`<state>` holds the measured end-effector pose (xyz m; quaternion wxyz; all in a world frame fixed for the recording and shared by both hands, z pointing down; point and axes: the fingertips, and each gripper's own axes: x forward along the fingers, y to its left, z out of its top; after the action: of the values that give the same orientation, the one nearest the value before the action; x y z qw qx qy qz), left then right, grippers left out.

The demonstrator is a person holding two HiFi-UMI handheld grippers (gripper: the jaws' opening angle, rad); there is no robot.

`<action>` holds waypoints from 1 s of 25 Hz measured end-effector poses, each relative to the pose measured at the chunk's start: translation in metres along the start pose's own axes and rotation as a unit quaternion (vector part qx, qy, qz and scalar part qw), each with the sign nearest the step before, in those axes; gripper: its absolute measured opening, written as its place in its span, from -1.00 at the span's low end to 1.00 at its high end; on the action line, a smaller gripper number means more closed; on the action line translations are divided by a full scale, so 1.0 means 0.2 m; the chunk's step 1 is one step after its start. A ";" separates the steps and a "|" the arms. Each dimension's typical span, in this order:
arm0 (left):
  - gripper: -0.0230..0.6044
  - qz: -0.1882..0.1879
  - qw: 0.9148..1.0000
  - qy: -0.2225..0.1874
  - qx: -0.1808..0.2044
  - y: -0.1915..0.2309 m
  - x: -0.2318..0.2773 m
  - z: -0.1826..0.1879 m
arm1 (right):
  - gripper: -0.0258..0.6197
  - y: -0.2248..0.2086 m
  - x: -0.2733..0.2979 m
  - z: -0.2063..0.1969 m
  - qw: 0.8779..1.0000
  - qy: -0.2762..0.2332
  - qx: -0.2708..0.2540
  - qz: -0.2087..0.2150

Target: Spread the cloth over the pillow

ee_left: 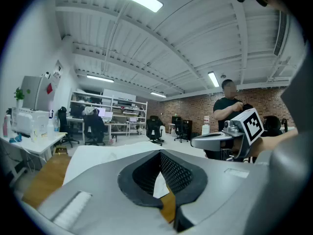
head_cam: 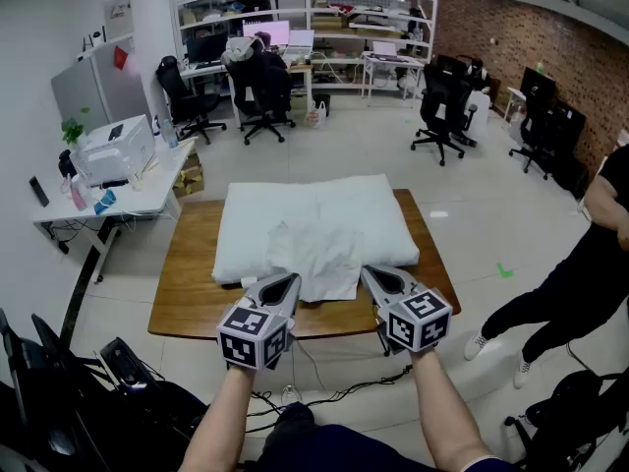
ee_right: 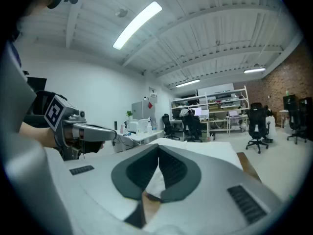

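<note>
At frame centre, pillow and creased cloth are matt white fabric. Table: smooth brown wood. Left gripper and right gripper: matt grey plastic, with dark ribbed pads.

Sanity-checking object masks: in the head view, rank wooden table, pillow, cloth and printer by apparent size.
1. wooden table
2. pillow
3. cloth
4. printer, close to the cloth; it sits farther from the camera, so real size is unsure.

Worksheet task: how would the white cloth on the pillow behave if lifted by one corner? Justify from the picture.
The cloth is probably floppy: it lies wrinkled and follows the pillow beneath. It looks thin, so likely light, draping rather than holding shape. Its near edge reaches the table, so it may drag and bunch.
</note>
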<state>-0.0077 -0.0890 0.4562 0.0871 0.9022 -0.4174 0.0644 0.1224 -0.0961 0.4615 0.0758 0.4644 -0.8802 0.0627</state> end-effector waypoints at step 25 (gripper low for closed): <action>-0.93 0.000 0.995 0.079 -0.057 0.24 0.15 -0.49 | -0.19 -0.30 0.57 -1.11 0.971 0.231 0.026 -0.055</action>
<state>-0.0296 -0.1220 0.5633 0.1714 0.8879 -0.4121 0.1115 0.1247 -0.1815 0.7036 0.2682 0.4870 -0.8100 0.1863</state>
